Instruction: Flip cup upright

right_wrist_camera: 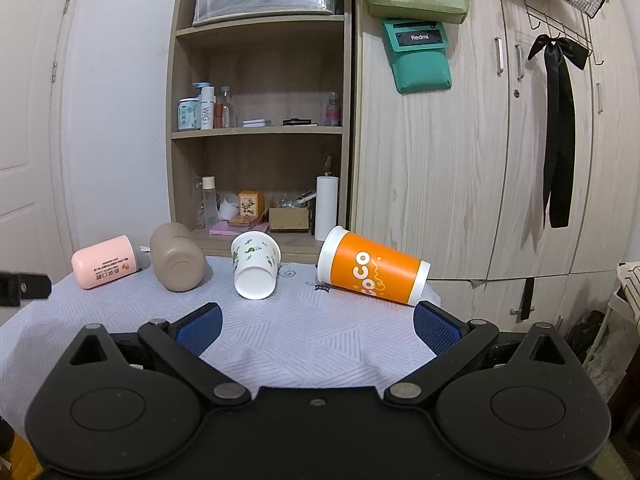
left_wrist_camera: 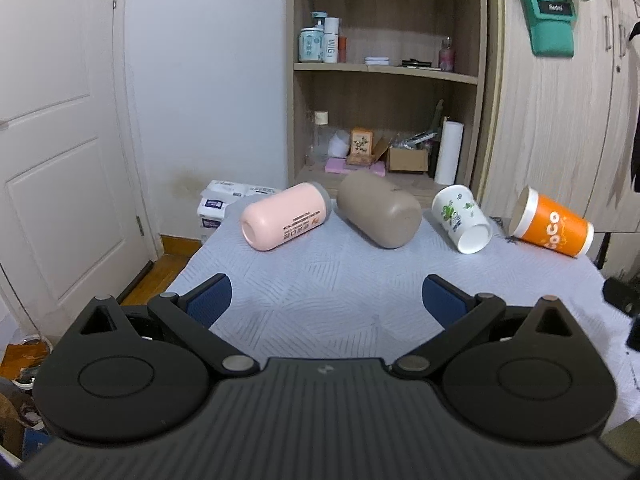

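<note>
Both the left gripper (left_wrist_camera: 327, 299) and right gripper (right_wrist_camera: 316, 328) are held with jaws spread wide, nothing pinched. Four cups are laid on their sides across the tabletop (right_wrist_camera: 280, 340): pink cup (left_wrist_camera: 285, 216), brown cup (left_wrist_camera: 378, 209), white cup (right_wrist_camera: 256, 270), and orange cup (right_wrist_camera: 374, 274), its "CoCo" lettering partly hidden. "Redmi" can be read on a green pouch (right_wrist_camera: 418, 56).

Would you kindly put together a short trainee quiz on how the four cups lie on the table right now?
1. True or false: the orange cup stands upright.
2. Which cup lies furthest left on the table? A) pink cup B) brown cup C) white floral cup
3. Fill in: both the left tongs and the right tongs are ____ and hold nothing.

Key: 1 false, it lies on its side; 2 A; 3 open.
</note>
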The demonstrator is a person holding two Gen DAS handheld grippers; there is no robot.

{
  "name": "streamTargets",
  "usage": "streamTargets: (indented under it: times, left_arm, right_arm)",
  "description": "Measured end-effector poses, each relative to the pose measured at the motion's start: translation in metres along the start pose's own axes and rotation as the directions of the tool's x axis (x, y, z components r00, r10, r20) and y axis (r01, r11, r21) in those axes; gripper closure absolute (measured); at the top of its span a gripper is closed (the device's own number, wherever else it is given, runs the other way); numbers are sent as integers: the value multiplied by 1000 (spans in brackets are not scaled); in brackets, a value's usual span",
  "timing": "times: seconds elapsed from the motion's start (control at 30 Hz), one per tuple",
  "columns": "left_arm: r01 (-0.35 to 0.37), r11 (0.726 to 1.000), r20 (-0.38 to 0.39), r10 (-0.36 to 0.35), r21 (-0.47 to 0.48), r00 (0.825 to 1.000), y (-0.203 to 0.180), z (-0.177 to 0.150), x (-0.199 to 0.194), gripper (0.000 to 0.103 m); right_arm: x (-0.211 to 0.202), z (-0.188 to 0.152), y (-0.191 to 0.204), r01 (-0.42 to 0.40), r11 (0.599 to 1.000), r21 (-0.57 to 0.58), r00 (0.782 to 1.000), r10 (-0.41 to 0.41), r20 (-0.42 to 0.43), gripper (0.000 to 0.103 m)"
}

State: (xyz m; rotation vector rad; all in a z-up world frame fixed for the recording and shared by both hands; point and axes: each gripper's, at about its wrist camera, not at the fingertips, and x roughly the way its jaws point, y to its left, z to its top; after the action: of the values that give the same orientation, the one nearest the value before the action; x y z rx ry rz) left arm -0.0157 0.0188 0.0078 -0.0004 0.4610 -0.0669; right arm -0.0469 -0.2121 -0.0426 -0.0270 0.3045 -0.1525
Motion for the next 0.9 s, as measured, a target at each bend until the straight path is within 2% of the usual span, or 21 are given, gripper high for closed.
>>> streamTargets:
  times: [0.1, 0.3, 0.5, 0.6, 0.73, 0.9]
  left_arm:
    - [17, 1000, -19, -17, -11, 1000, 2, -1, 4, 0]
    - [8, 1000, -43, -8, -14, 999, 4, -3, 13, 0]
    - [13, 1000, -26, -13, -13, 1000, 4, 1, 12, 0]
    - [43, 999, -18, -43, -30, 999, 7, 4, 11, 0]
    - [91, 995, -53, -93, -45, 994, 10, 1, 15, 0]
    - [79, 995, -70, -83, -56, 994, 11, -4, 20, 0]
  right_arm:
    - [0, 0, 1, 4, 1000, -2, 1000, -4, -4, 0]
    - [3, 2, 2, 0, 1000, -4, 1000, 0, -15, 0]
    - [4, 5, 3, 3, 1000, -19, 1000, -4, -13, 0]
    - [5, 6, 2, 10, 1000, -18, 1000, -10, -14, 0]
    - [5, 7, 3, 19, 999, -29, 1000, -20, -23, 0]
    - [3, 7, 5, 11, 999, -49, 1000, -12, -16, 0]
